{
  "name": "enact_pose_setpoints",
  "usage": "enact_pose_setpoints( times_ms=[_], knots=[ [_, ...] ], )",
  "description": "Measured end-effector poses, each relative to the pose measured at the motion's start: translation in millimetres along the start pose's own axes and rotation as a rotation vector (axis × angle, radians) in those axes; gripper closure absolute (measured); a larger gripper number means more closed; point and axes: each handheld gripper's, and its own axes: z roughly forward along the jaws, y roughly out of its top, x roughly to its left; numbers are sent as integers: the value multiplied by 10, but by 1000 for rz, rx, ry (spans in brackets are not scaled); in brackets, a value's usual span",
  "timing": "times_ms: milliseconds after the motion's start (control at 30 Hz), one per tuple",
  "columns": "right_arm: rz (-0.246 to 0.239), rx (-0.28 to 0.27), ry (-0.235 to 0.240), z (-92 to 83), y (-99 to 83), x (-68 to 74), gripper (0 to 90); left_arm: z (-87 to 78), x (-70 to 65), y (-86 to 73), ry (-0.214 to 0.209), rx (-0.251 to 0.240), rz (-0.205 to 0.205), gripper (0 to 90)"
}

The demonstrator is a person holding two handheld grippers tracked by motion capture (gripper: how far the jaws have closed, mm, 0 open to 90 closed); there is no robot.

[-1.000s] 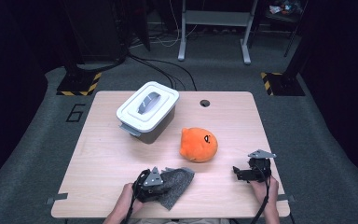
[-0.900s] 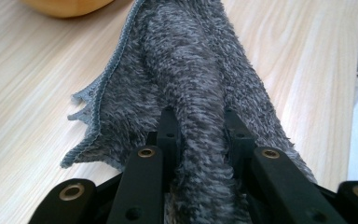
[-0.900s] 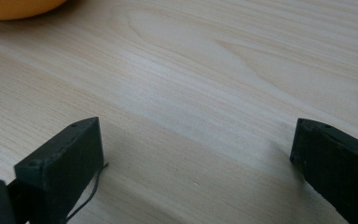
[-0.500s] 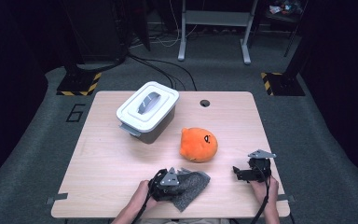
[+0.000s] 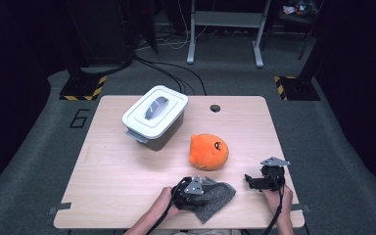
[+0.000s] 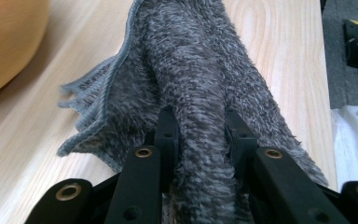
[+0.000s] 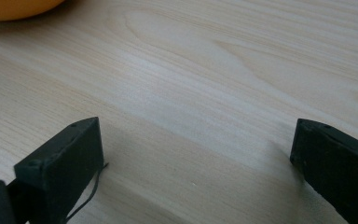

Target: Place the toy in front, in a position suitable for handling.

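Dark floor surrounds the wooden bench (image 5: 127, 196). Just below the orange plush toy (image 5: 208, 152), the left tongs (image 5: 194, 187) pinch a ridge of the grey towel (image 6: 191, 79); right tongs (image 5: 254, 181) gape, empty. Drag low and slowly, keeping the fold gripped.

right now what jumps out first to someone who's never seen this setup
The bright orange plush toy near the middle of the wooden table catches the eye first. Behind it to the left stands a grey box with a white lid. At the near edge the left gripper pinches a fold of grey fuzzy cloth, while the right gripper rests open on bare wood.
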Motion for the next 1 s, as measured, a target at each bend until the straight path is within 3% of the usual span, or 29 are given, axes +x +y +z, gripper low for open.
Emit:
enact_pose_setpoints(
  times_ms=[133,200,233,300,367,400,533,833,1000],
  knots=[
    [0,0,0,0,0,0,16,38,21,12,-17,-13,-5,678],
    [0,0,0,0,0,0,16,29,21,10,-16,-13,-9,596],
    [0,0,0,0,0,0,16,20,19,9,-21,-16,-8,596],
    [6,2,-1,-1,0,3,16,-21,18,0,-1,-21,-16,494],
    [3,1,-1,0,0,1,16,-46,22,-6,7,-18,-20,473],
    [5,1,-1,-1,0,3,16,-62,20,-9,22,-21,-32,381],
    [6,2,-1,-1,0,3,16,-142,37,-23,40,-55,-52,291],
    [7,2,-2,-1,0,3,16,-383,53,-102,73,-76,-79,257],
    [7,2,-1,-1,0,3,16,-560,88,-238,140,-87,-111,210]
  ],
)
